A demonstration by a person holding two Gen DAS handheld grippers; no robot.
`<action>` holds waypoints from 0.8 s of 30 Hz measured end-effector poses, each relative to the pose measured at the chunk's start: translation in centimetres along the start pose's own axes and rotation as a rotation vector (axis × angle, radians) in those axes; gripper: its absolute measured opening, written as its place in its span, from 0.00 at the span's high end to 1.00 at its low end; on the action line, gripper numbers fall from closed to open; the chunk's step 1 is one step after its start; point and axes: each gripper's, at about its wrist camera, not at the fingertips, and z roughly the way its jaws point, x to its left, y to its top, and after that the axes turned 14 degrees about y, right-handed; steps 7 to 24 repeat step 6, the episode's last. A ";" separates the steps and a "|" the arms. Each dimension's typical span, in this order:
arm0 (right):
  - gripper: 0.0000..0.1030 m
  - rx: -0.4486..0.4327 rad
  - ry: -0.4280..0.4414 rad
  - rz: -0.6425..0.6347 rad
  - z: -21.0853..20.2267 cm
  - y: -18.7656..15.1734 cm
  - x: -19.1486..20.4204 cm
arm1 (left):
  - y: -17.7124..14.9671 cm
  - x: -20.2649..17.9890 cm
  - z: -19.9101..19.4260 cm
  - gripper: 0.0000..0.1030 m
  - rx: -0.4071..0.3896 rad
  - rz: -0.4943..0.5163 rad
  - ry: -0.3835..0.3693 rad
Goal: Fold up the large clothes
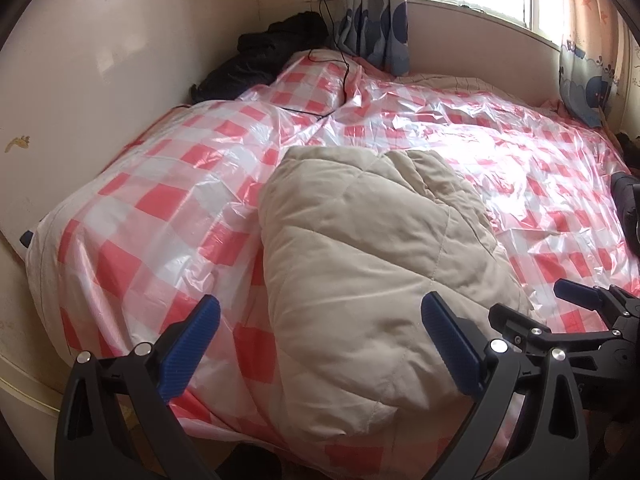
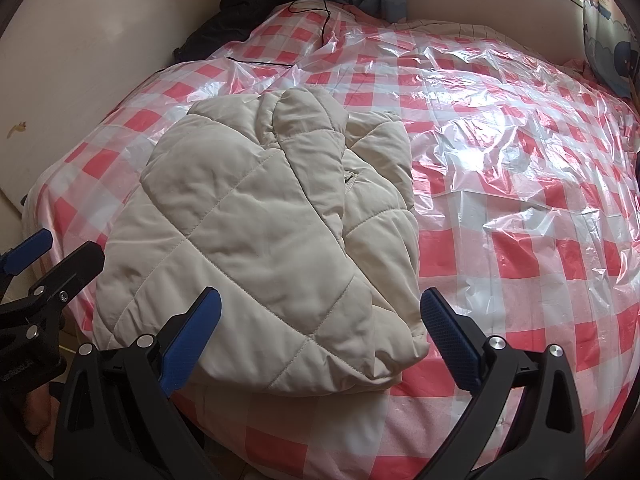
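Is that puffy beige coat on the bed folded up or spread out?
Folded: the coat lies as a compact bundle, a sleeve tucked over its top.

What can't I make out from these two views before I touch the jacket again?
- Jacket underside and any tucked sleeves: hidden beneath its own folded top layers, both views.
- Jacket's near edge: left wrist view, covered by the left gripper.
- Dark clothes by the wall: too small and dark to identify.
- Bed under the checked plastic sheet: covered.
- Right gripper open, empty.
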 end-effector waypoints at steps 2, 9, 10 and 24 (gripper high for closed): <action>0.07 0.000 0.000 0.002 0.0 0.1 0.1 | 0.1 0.2 0.0 0.07 0.001 -0.004 -0.003; 0.07 0.000 0.001 0.000 0.0 0.0 0.1 | 0.1 0.2 0.0 0.07 0.010 -0.005 -0.008; 0.07 0.000 0.001 0.000 0.0 0.0 0.1 | 0.1 0.2 0.0 0.07 0.010 -0.005 -0.008; 0.07 0.000 0.001 0.000 0.0 0.0 0.1 | 0.1 0.2 0.0 0.07 0.010 -0.005 -0.008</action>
